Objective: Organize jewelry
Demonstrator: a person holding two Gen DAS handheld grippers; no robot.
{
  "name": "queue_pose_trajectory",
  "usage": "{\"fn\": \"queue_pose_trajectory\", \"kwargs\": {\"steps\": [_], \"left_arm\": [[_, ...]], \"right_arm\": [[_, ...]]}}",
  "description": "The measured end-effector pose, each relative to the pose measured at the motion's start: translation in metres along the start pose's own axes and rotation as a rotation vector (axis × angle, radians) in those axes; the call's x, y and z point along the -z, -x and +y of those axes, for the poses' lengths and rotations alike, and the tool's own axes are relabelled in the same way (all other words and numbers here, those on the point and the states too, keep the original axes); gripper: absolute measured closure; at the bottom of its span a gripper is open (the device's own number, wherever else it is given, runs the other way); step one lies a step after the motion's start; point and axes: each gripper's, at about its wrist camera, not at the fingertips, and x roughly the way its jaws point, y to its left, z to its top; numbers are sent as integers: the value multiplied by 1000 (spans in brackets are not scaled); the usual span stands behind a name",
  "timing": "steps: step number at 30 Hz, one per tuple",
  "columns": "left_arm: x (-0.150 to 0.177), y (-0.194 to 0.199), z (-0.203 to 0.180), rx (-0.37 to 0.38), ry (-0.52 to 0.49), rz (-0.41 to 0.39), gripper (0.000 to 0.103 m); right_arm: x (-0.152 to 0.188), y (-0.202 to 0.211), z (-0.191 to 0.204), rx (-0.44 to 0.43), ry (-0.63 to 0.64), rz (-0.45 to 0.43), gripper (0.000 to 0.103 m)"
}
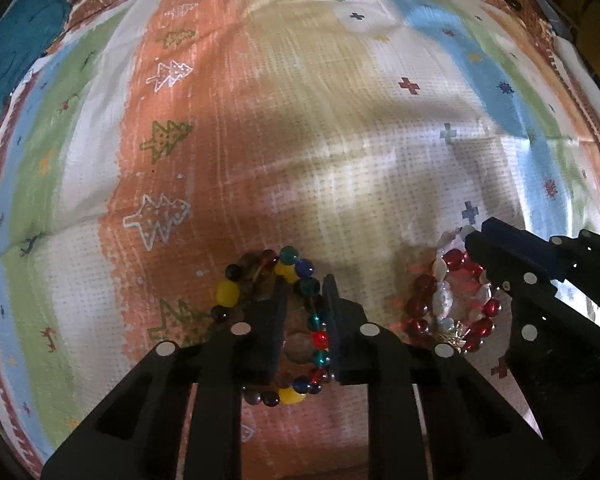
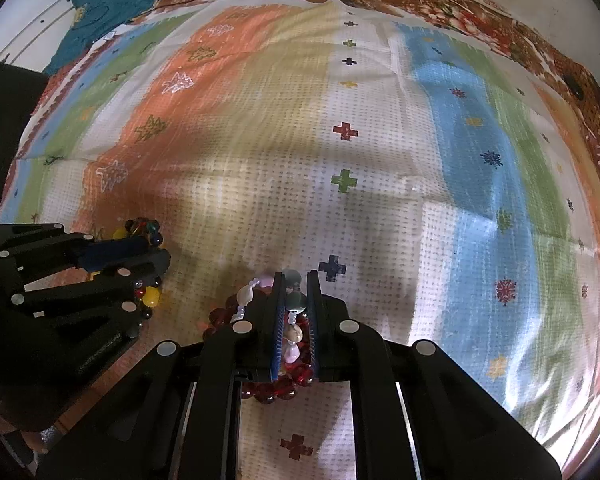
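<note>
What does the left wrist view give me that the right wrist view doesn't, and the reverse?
Only the left wrist view shows the multicolored bead bracelet as a full ring around the left gripper, and the red bead bracelet's gold charm. Only the right wrist view shows pale beads between the right gripper's fingers. Both show both grippers, both bracelets, the striped cloth and a teal garment.
</note>
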Motion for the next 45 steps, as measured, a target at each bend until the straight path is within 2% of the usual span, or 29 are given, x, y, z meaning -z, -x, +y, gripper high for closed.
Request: {"fn": "queue_pose_trajectory", "kwargs": {"steps": [2,12,16,33,45], "left_arm": [[0,2,-2,0,-4,-6,92],[0,10,-6,-9,-8,-17,93],[7,22,4,-11,-1,-36,93],[31,99,21,-9,16,-166,94],[53,128,21,6,-6,-235,94]], "right_arm": [[0,0,-1,1,-3,1,91],[0,0,-2,5,0,0,91],[0,5,-1,8,0,-12,91],[12,66,1,-15,-27,-116,91],[25,98,11,-52,-18,-171,91]]}}
